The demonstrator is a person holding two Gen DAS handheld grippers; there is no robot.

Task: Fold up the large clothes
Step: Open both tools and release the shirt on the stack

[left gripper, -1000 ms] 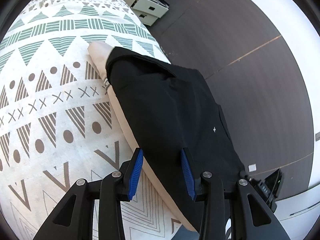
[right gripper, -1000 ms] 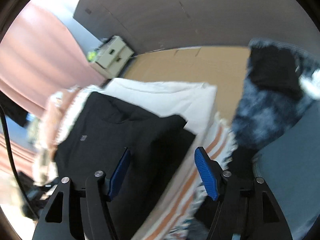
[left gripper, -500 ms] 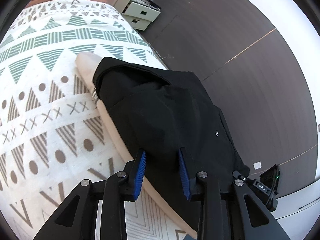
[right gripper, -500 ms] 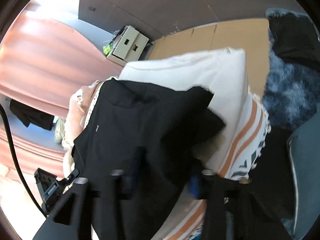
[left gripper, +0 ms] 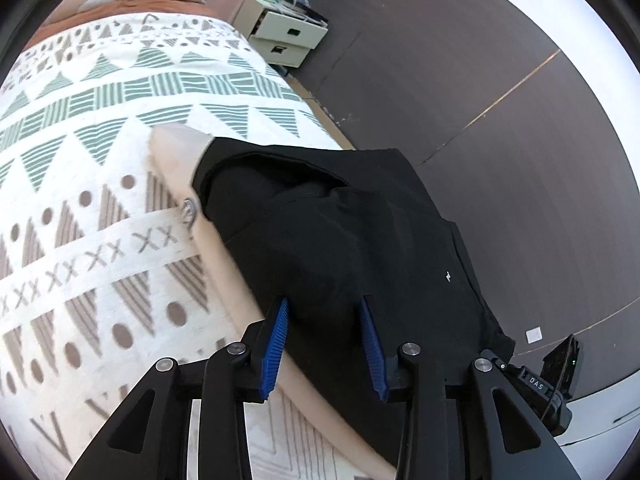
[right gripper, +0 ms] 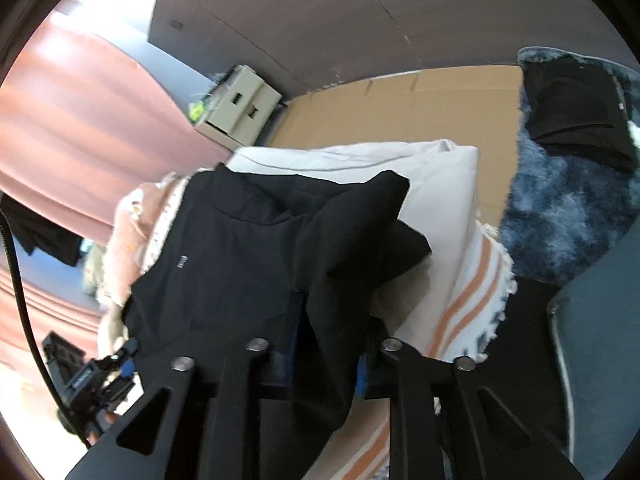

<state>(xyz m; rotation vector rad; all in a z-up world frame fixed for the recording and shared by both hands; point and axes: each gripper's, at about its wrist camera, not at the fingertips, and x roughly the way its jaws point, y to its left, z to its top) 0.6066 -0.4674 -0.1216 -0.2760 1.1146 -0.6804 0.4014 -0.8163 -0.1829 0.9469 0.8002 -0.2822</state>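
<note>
Black garment (left gripper: 360,232): matt, smooth woven cloth. Patterned bedspread (left gripper: 100,160): nubbly, textured fabric with a printed look. Beige pillow (right gripper: 440,184): soft matt cloth. Blue finger pads (left gripper: 274,344): ribbed rubbery plastic; black gripper frames matt plastic with shiny metal screws. Blue-grey rug (right gripper: 560,216): shaggy fur. Dark floor (left gripper: 500,140): matt wood-grain.

A black folded garment (left gripper: 340,240) lies on a long cream cushion (left gripper: 224,264), which rests along the right edge of a bed under a patterned cream bedspread (left gripper: 80,200). A white two-drawer bedside cabinet (left gripper: 286,36) stands on the floor beyond the bed's far right corner. In the right wrist view, a fluffy blue-grey rug (right gripper: 560,208) lies on the floor, far right of the cushion.
</note>
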